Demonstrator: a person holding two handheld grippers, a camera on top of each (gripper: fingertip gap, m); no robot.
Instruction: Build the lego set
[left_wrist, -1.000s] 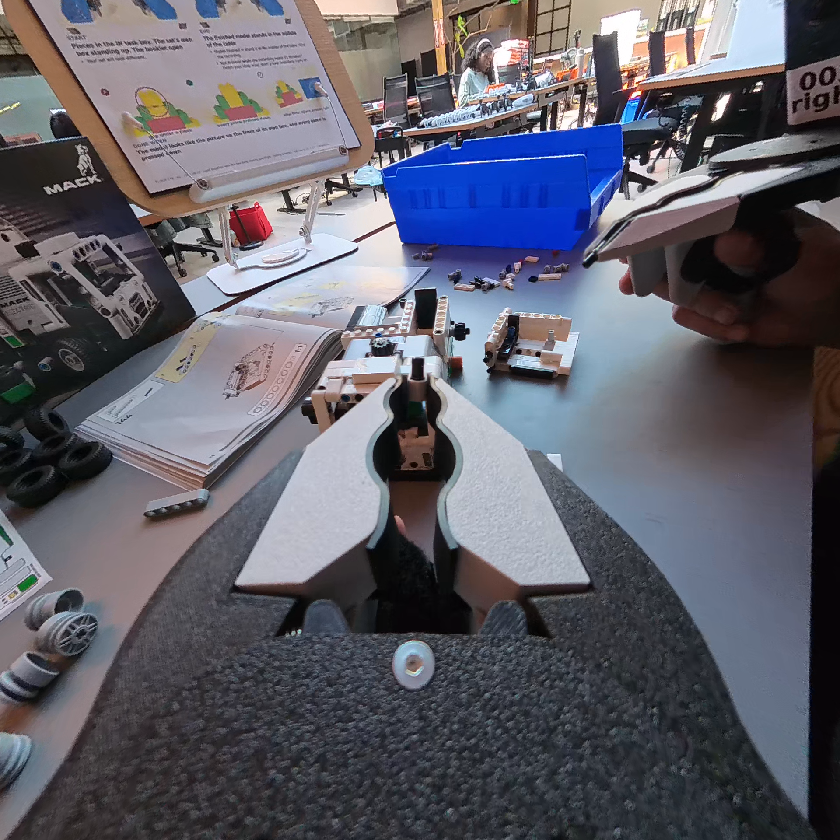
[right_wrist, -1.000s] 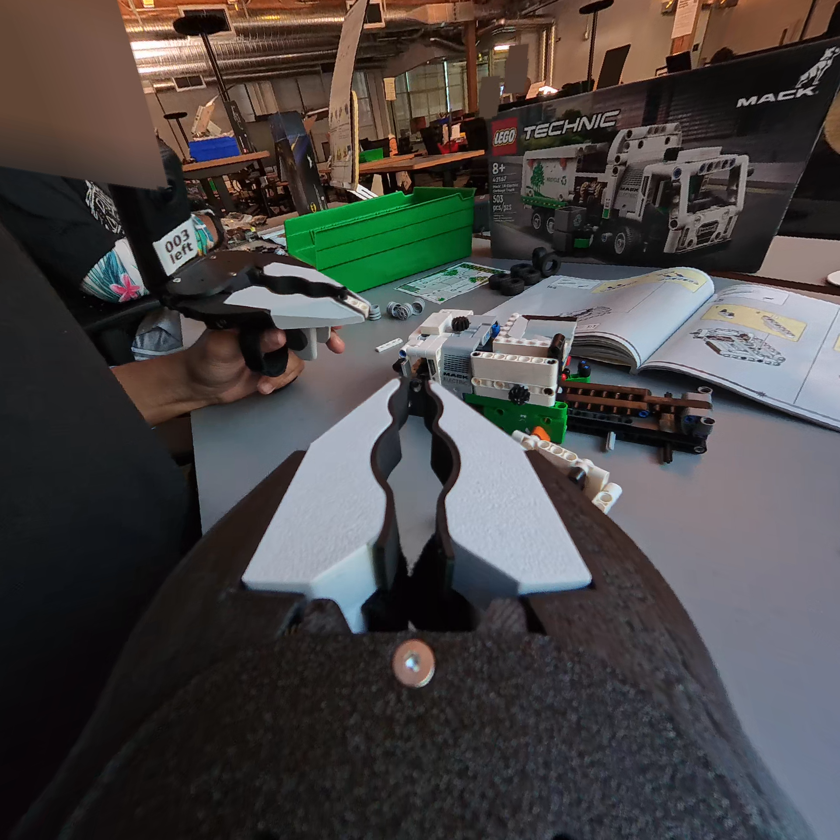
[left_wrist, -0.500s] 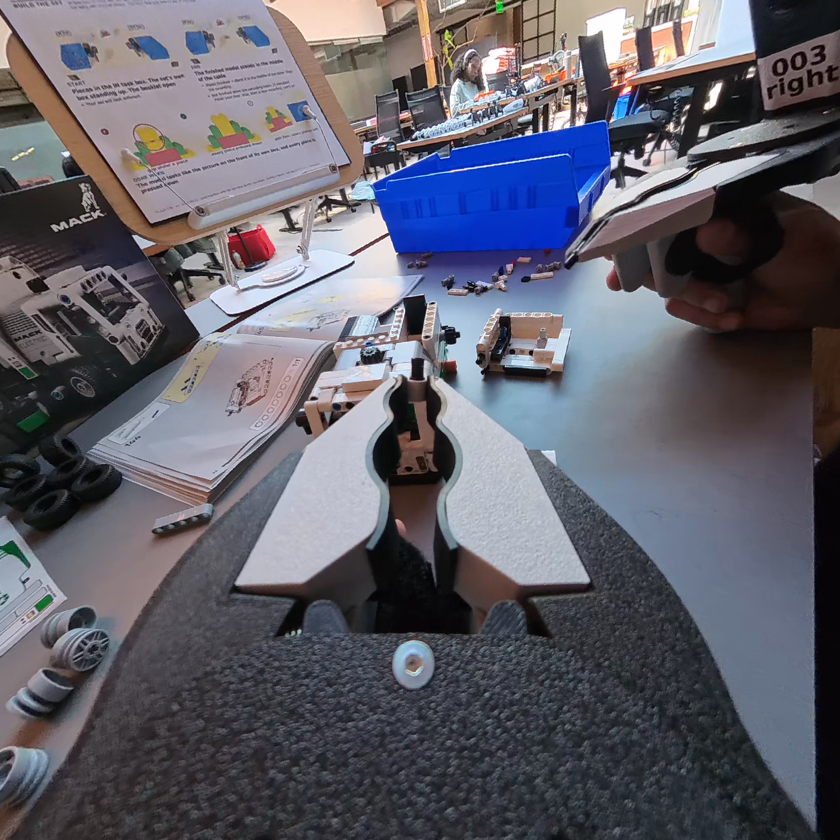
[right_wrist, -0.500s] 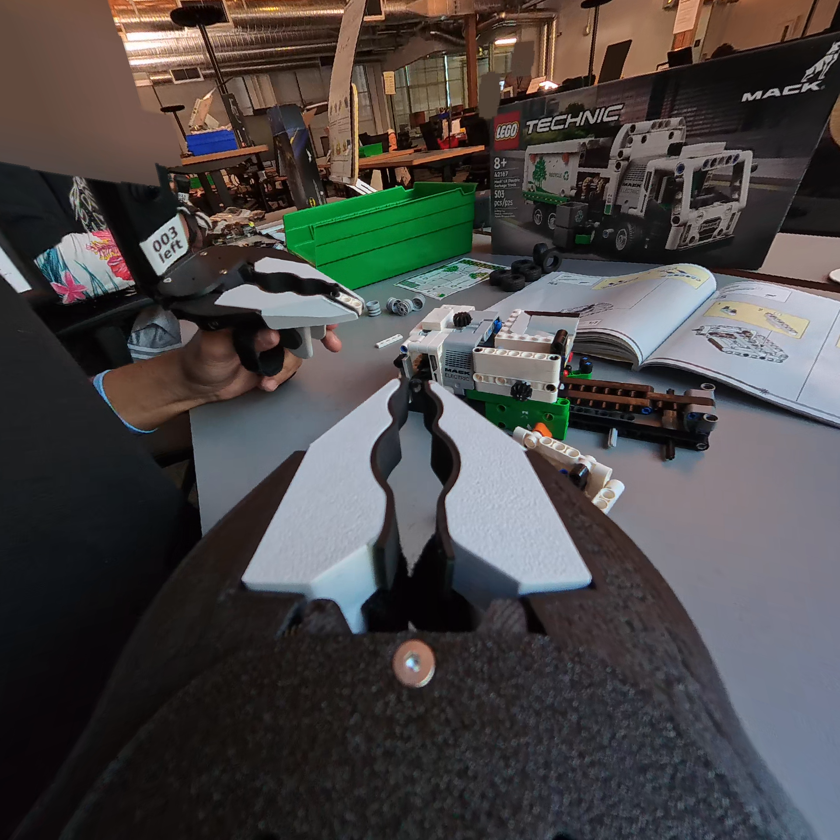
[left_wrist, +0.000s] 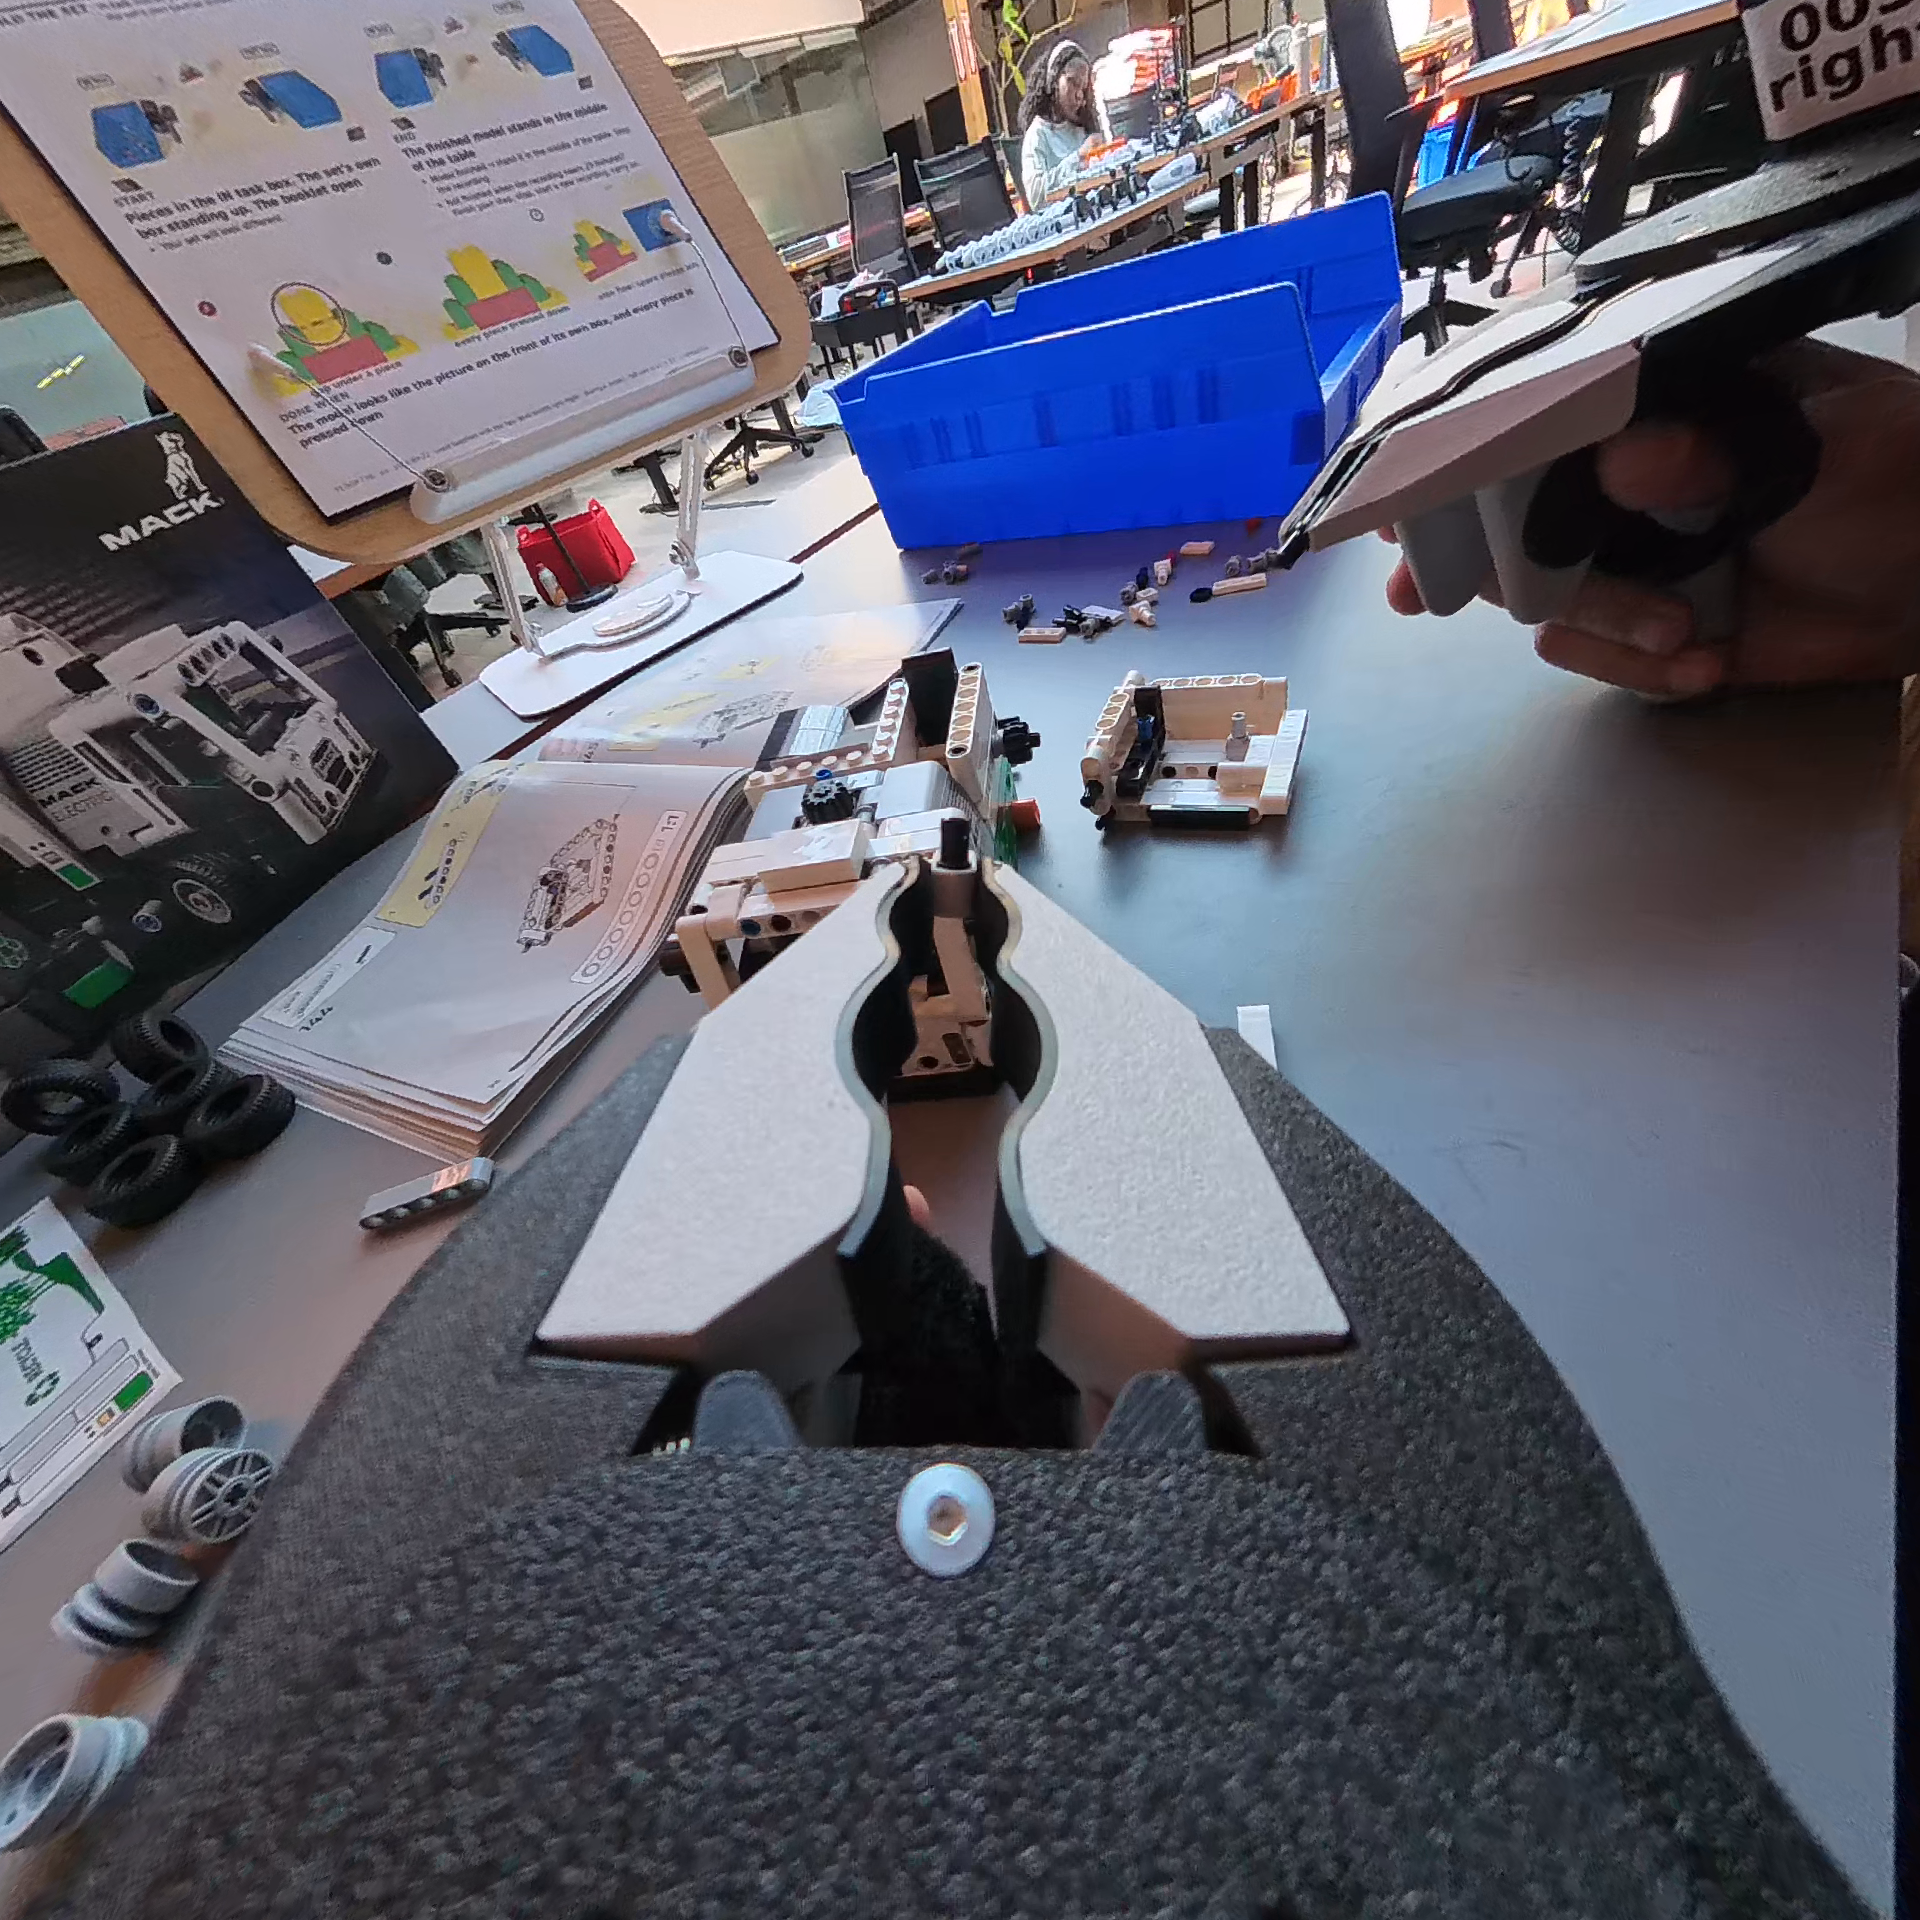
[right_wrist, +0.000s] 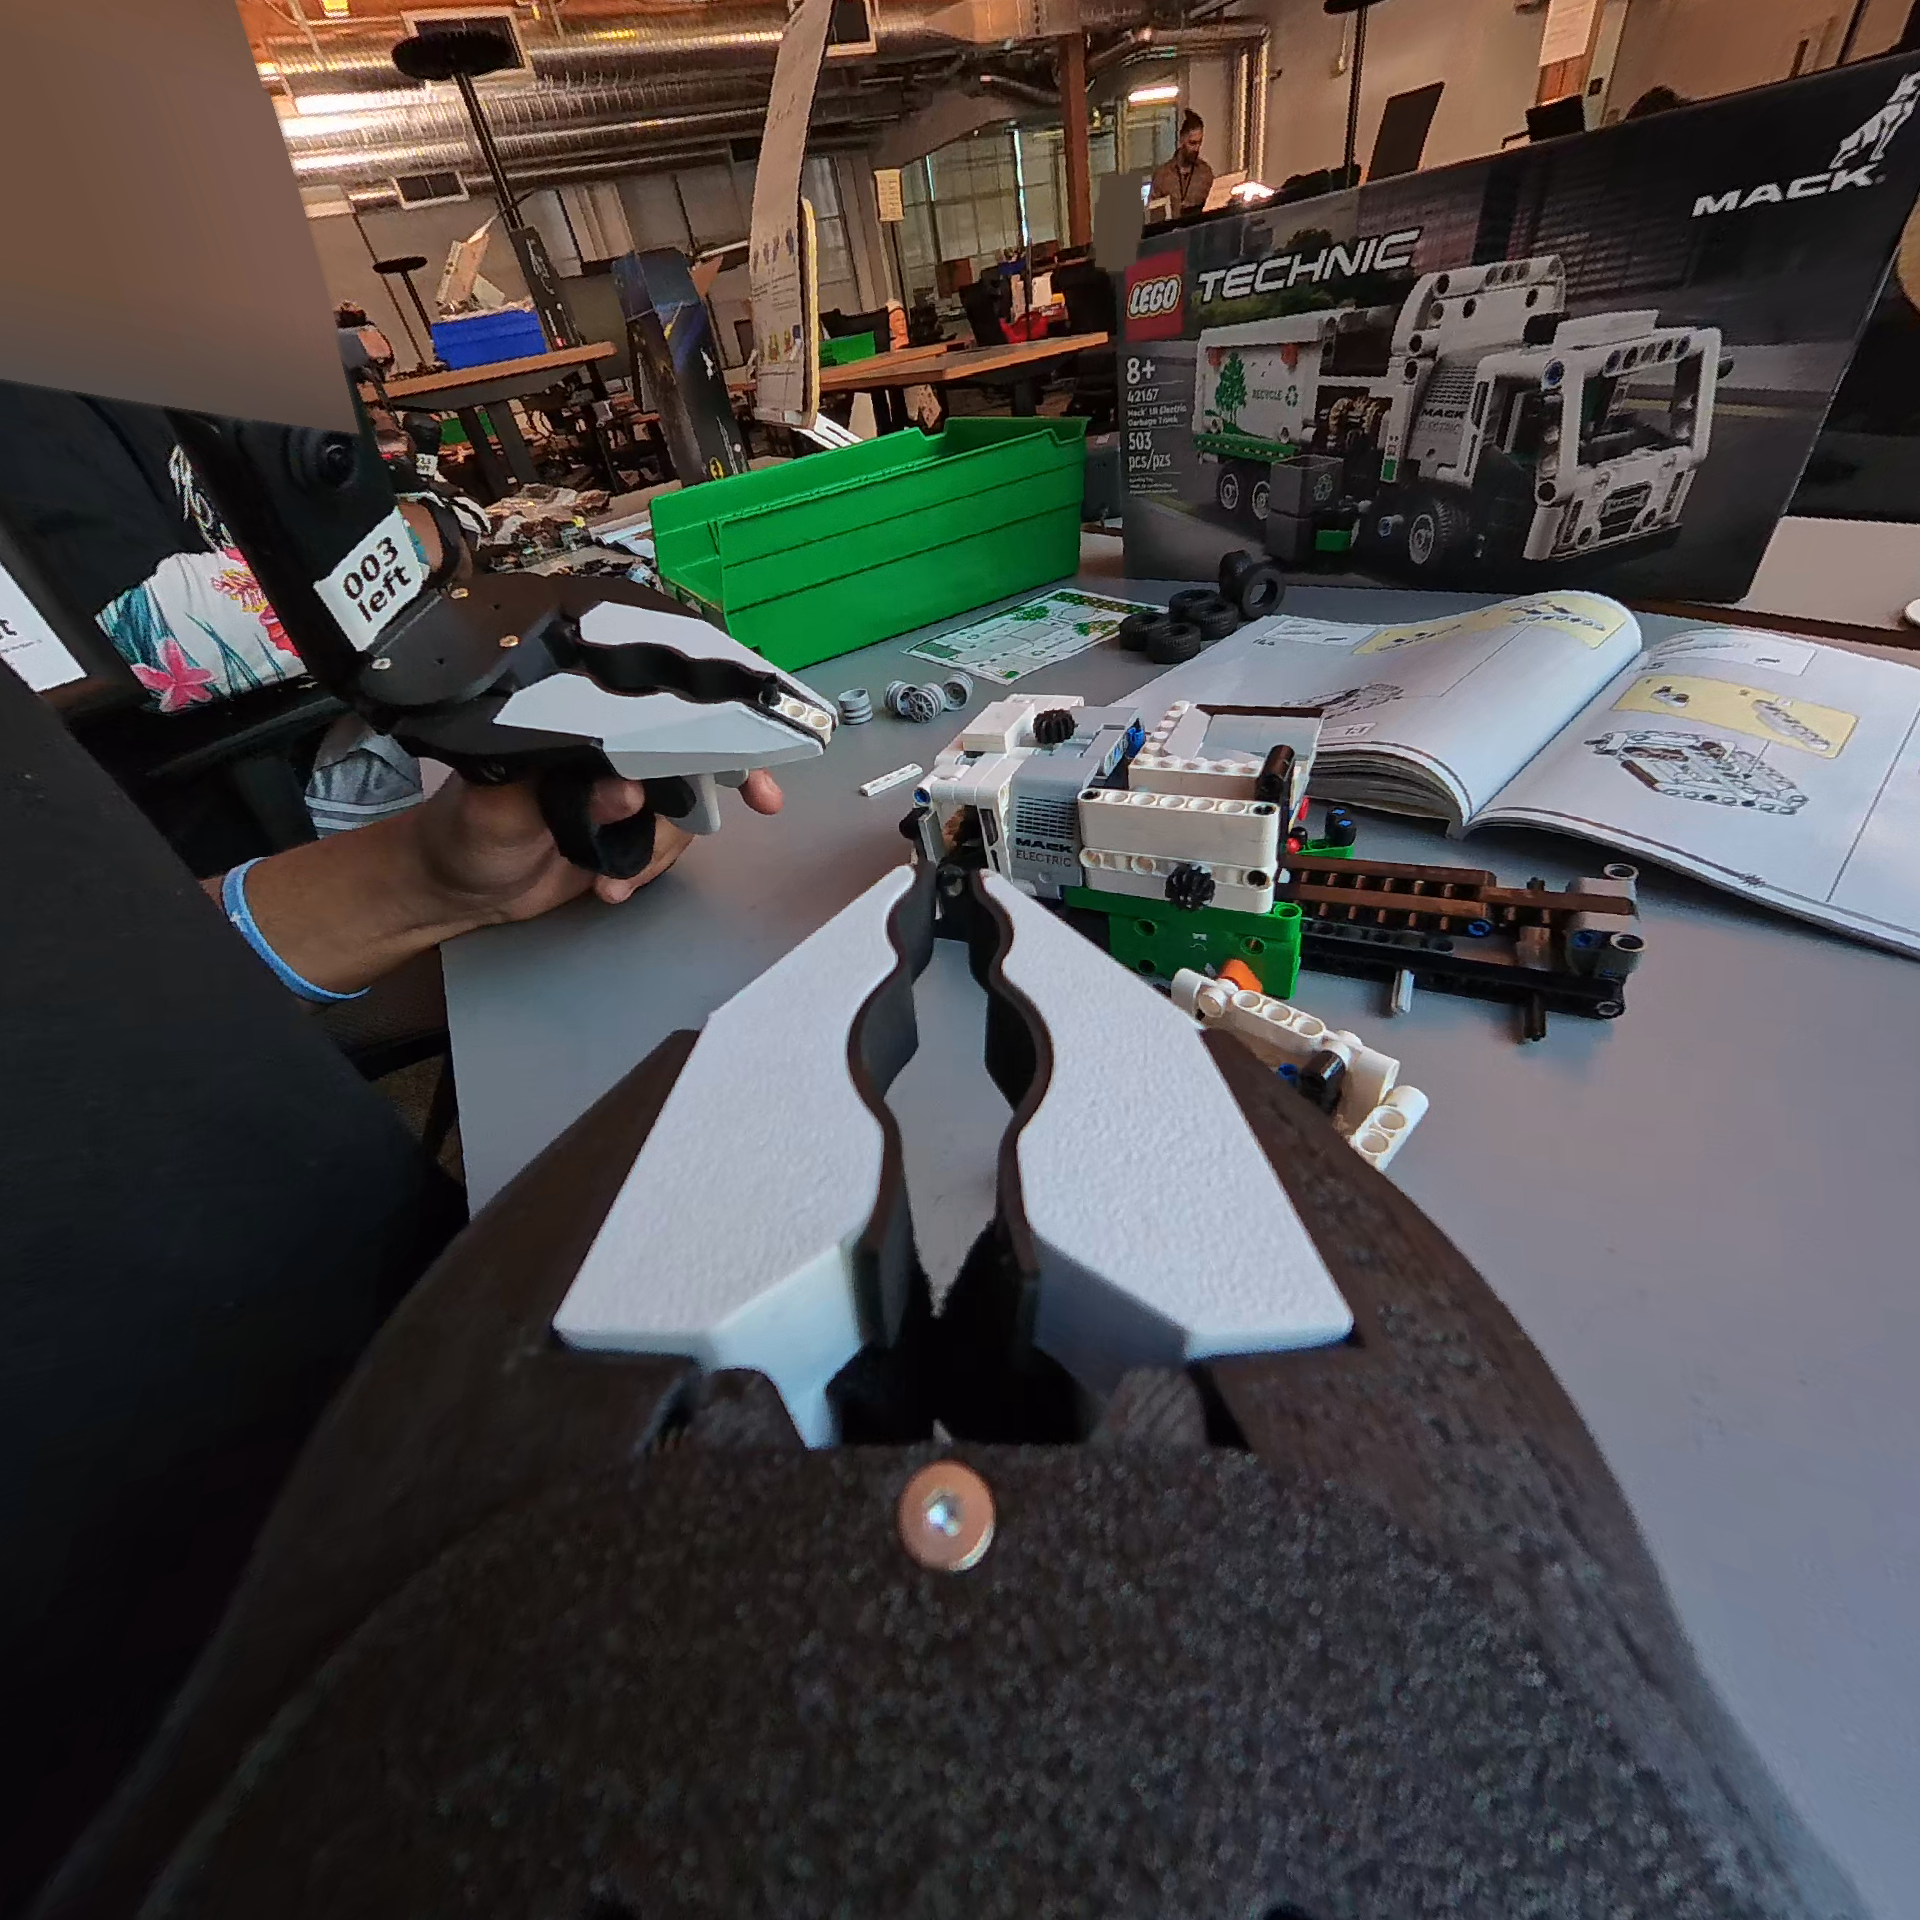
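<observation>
My left gripper (left_wrist: 954, 883) is shut on a short white beam (left_wrist: 951, 935) with a black pin on its end, held above the table before the half-built white, grey and green truck (left_wrist: 883, 790). The right wrist view shows that beam (right_wrist: 795, 715) clamped at the left gripper's tip (right_wrist: 805, 719). My right gripper (right_wrist: 948, 883) is shut on a small black pin (right_wrist: 950, 880), just in front of the truck's cab (right_wrist: 1039, 821). It hangs in the air at the upper right of the left wrist view (left_wrist: 1294, 540). A small white sub-assembly (left_wrist: 1195, 748) lies beside the truck (right_wrist: 1299, 1049).
An open booklet (left_wrist: 499, 914), the set's box (right_wrist: 1507, 364), black tyres (left_wrist: 145, 1122), grey rims (left_wrist: 187, 1465) and a grey beam (left_wrist: 426, 1190) lie on the left. A blue bin (left_wrist: 1091, 416) with loose small parts (left_wrist: 1122, 603) stands far off; a green bin (right_wrist: 873, 530) is opposite.
Both grippers have only drifted slightly over the table. Each keeps its hold: the left on the white beam, the right on the black pin.
</observation>
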